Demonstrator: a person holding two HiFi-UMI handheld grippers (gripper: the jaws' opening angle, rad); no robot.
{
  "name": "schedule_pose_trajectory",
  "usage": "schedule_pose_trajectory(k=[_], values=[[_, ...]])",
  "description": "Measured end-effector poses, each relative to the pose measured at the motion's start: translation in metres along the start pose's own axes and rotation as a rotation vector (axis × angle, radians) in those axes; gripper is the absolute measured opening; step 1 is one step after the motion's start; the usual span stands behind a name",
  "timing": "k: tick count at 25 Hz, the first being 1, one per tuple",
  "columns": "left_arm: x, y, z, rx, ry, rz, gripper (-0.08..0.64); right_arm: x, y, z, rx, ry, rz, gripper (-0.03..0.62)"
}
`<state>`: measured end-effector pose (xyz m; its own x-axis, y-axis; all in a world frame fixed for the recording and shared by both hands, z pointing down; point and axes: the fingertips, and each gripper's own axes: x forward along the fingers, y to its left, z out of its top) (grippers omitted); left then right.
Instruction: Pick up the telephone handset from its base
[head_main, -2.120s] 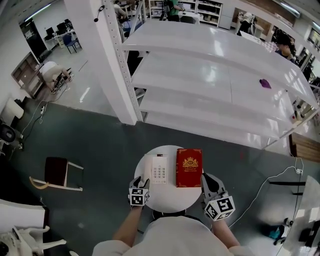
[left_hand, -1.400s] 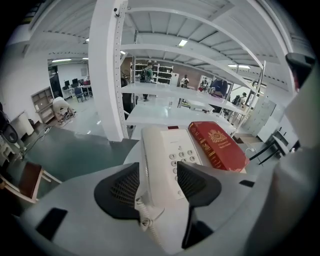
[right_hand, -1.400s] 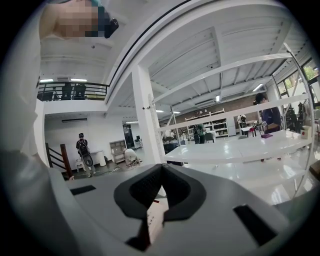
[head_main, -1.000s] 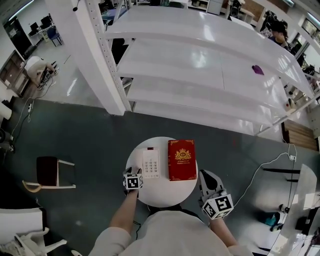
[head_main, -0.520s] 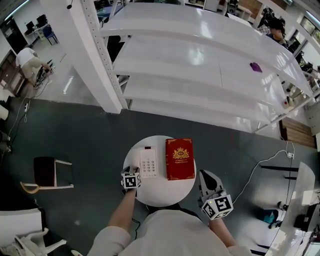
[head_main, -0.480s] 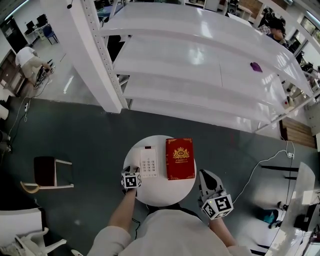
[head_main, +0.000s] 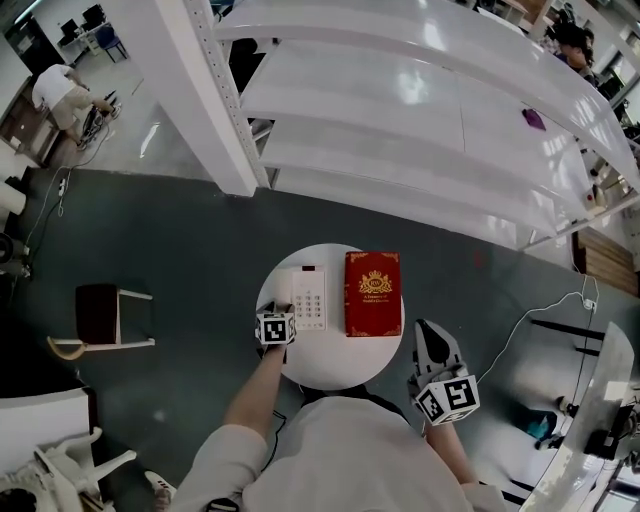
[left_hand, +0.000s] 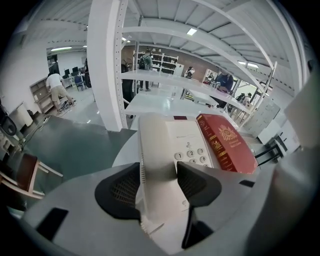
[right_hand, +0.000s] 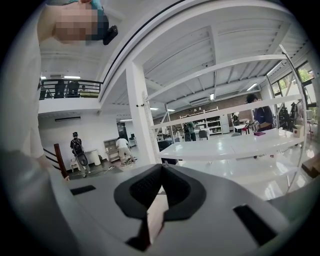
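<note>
A white telephone (head_main: 303, 297) lies on the round white table (head_main: 330, 365), its handset (left_hand: 156, 145) along the left side of the keypad (left_hand: 192, 150). My left gripper (left_hand: 157, 185) has its two black pads pressed on either side of the handset's near end, and the handset still lies on the base. In the head view the left gripper (head_main: 283, 308) sits at the phone's near left corner. My right gripper (head_main: 428, 330) hangs off the table's front right, away from the phone. In its own view the right gripper (right_hand: 161, 172) is shut with nothing held.
A red book (head_main: 372, 293) lies just right of the phone, also seen as the red book (left_hand: 225, 142). A tall white shelving rack (head_main: 420, 100) stands beyond the table. A small stool (head_main: 105, 315) is on the floor to the left, a cable (head_main: 540, 320) to the right.
My left gripper has moved forward from the table's front edge onto the handset's near end. The right gripper stays off the table's front right. The head camera has shifted a little.
</note>
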<state>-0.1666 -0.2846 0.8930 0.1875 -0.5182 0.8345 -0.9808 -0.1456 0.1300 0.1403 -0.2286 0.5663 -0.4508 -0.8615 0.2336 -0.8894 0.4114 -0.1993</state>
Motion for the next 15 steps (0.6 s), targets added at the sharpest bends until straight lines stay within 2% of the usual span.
schedule_pose_trajectory(k=[6,15], values=[[0.010,-0.004,0.004,0.011,0.001,0.007,0.229,-0.005,-0.006,-0.003,0.006,0.008,-0.016,0.008],[0.012,0.000,0.007,-0.018,0.034,0.049,0.229,-0.013,-0.009,-0.006,0.003,0.024,-0.023,0.009]])
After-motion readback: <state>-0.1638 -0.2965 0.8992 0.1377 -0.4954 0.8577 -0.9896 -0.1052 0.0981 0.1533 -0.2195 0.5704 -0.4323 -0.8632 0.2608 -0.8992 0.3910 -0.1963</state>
